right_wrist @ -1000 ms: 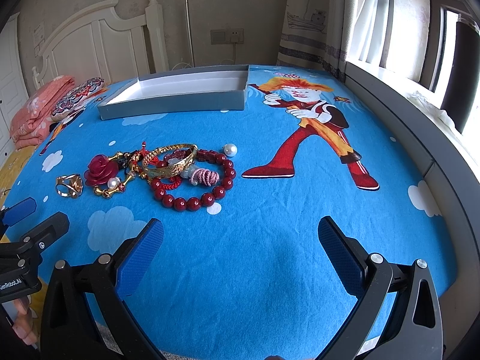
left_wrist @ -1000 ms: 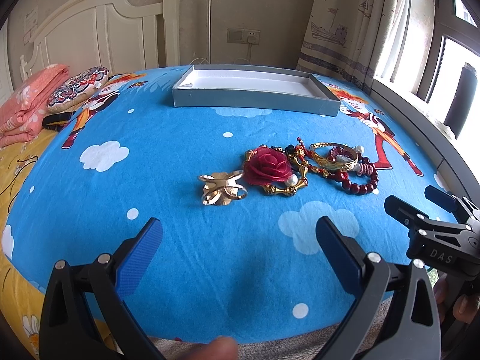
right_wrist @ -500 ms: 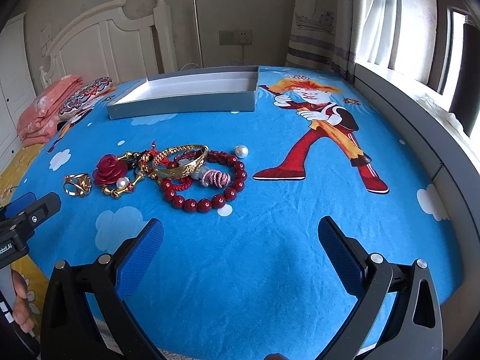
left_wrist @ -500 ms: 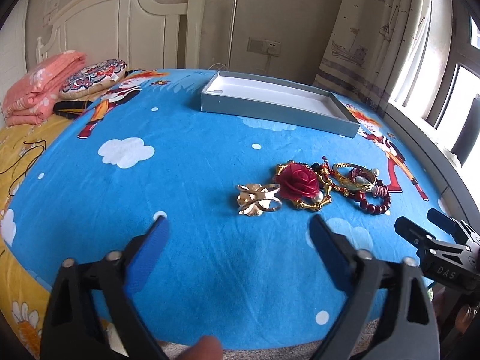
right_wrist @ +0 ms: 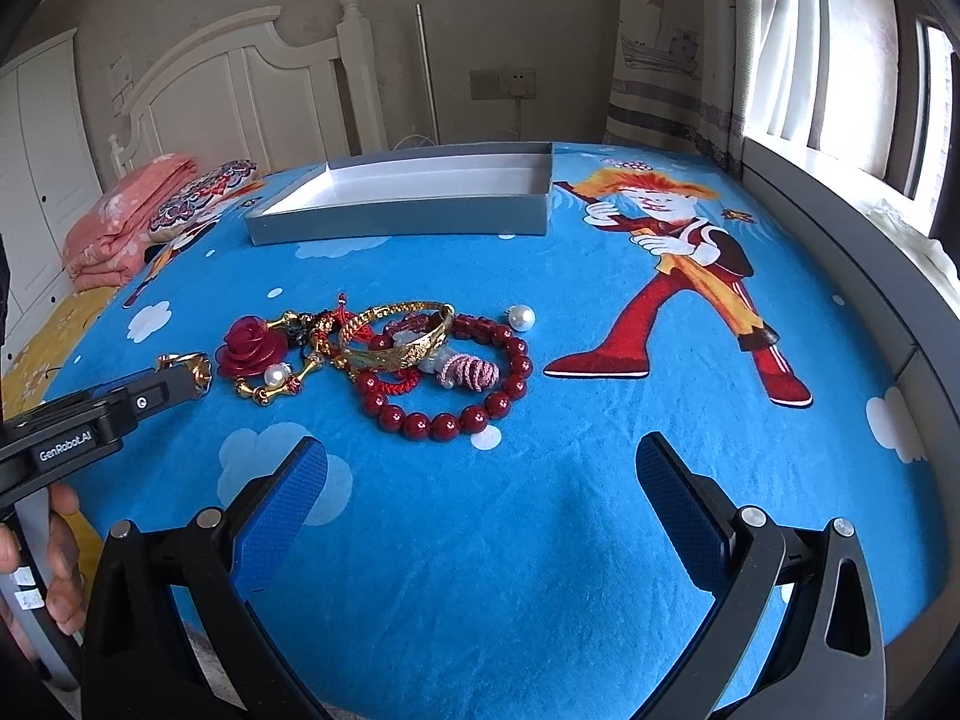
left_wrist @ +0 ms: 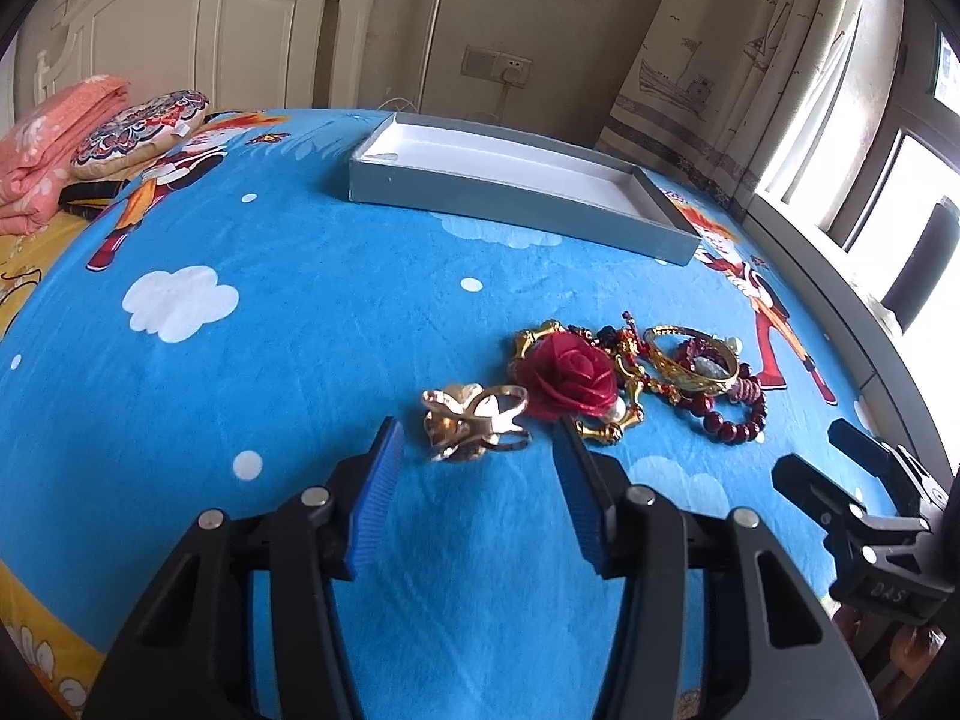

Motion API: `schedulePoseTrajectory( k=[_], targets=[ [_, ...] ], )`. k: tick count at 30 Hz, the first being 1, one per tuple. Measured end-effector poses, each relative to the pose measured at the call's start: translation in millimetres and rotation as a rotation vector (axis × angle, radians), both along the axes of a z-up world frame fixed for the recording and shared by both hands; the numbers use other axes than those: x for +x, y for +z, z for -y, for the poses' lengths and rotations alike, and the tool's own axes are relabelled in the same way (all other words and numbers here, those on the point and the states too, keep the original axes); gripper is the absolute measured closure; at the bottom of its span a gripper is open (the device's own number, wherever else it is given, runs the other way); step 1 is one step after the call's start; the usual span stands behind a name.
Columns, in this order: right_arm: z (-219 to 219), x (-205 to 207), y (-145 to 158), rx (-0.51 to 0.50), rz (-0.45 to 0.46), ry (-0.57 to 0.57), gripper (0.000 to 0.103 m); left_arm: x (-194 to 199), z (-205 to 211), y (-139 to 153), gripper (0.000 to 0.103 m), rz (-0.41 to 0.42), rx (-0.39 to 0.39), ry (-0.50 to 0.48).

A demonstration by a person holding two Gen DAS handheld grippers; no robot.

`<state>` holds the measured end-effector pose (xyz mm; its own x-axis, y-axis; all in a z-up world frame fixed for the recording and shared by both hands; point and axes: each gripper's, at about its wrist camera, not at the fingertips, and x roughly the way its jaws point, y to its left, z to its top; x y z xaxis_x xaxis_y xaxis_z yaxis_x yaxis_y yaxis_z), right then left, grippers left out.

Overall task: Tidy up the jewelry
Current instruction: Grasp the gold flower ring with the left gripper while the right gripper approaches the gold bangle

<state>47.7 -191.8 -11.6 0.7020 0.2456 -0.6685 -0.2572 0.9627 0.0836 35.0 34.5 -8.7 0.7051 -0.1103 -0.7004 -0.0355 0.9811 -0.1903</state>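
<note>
A gold flower ring (left_wrist: 474, 421) lies on the blue bedspread, just ahead of my left gripper (left_wrist: 477, 438), whose jaws are open on either side of it without touching. Right of it lie a red rose brooch (left_wrist: 570, 373), a gold bangle (left_wrist: 690, 360) and a dark red bead bracelet (left_wrist: 735, 420). In the right wrist view the rose brooch (right_wrist: 249, 345), gold bangle (right_wrist: 399, 333), bead bracelet (right_wrist: 456, 417), a pink coiled piece (right_wrist: 471, 372) and a loose pearl (right_wrist: 521, 317) lie ahead of my open, empty right gripper (right_wrist: 480, 468). A grey tray (right_wrist: 408, 219) with a white inside stands behind.
Folded pink bedding (left_wrist: 48, 138) and a patterned cushion (left_wrist: 141, 129) lie at the far left by the white headboard. A curtain and window sill run along the right side. The grey tray (left_wrist: 516, 195) sits at the far middle of the bed.
My left gripper has moved forward and to the right up to the gold ring, and its jaws have narrowed around it. My right gripper has stayed open and edged forward slightly.
</note>
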Motion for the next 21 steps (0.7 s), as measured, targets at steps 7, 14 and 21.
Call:
schedulePoseTrajectory(
  k=[7,14,21],
  targets=[
    [6,11,-3,0.035,-0.024,0.004,0.006,15,2,-7,0.065,-0.034,0.03,0.001],
    [1,30,5,0.044,-0.028,0.024,0.007,12,2,-8,0.065,-0.023,0.045,0.005],
    [-29,53,4,-0.029,-0.059,0.104,0.007,9,-7,-7,0.065,-0.014,0.017,0.029]
  ],
)
